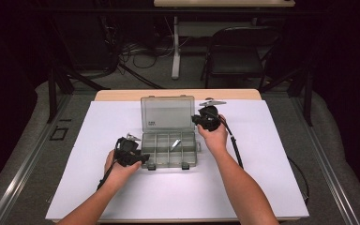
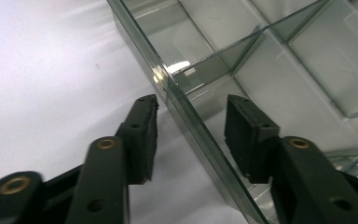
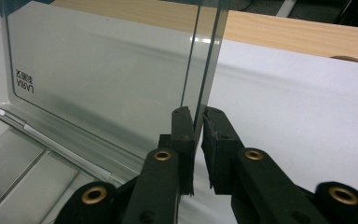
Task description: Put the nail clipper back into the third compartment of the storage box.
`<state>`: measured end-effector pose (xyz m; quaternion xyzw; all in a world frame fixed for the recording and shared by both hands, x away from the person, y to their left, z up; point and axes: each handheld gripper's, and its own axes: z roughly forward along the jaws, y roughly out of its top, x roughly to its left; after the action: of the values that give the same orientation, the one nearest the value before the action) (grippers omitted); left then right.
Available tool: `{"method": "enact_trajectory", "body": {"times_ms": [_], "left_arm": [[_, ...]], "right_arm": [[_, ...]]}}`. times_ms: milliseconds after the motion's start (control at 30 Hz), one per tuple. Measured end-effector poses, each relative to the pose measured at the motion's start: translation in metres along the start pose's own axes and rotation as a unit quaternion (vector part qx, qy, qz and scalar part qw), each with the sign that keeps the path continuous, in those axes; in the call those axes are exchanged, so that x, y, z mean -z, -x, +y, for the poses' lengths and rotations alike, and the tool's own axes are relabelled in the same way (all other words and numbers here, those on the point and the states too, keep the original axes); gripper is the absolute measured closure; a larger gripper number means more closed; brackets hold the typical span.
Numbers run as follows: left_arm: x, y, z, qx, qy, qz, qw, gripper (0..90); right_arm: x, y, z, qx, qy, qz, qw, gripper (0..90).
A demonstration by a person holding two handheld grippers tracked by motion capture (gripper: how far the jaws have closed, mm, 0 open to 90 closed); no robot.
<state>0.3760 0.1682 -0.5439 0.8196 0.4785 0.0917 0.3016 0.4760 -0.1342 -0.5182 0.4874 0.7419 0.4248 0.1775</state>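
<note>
The box [image 1: 168,150] lies open on the sheet [image 1: 98,140], between the two grippers. Its lid [image 3: 102,79] stands upright, and the right gripper [image 3: 198,128] is pinched shut on the lid's side edge, so the opening looks done or nearly so. The left gripper [image 2: 191,126] straddles the box's near wall [image 2: 186,116], its jaws apart and clear of the glassy plastic on both sides. A small pale item [image 1: 176,143] lies in one compartment; what it is I cannot tell. Left, as I judge it: release the lid and handle the contents.
</note>
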Motion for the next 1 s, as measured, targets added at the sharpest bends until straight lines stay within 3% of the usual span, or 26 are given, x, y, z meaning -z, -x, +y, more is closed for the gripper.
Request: {"method": "enact_trajectory", "body": {"times_ms": [400, 767, 1000], "left_arm": [[0.023, -0.009, 0.024, 0.002, 0.033, -0.005, 0.9994, 41.9], [0.041, -0.029, 0.054, 0.049, 0.07, -0.007, 0.9964, 40.0], [0.049, -0.037, 0.069, 0.052, 0.085, 0.005, 0.995, 39.8]], "right_arm": [[0.0, 0.0, -0.001, 0.005, 0.003, 0.0, 1.0, 83.6], [0.001, 0.0, -0.002, 0.006, 0.007, -0.001, 1.0, 83.6], [0.001, -0.001, -0.002, 0.008, 0.008, -0.002, 0.9999, 83.6]]}}
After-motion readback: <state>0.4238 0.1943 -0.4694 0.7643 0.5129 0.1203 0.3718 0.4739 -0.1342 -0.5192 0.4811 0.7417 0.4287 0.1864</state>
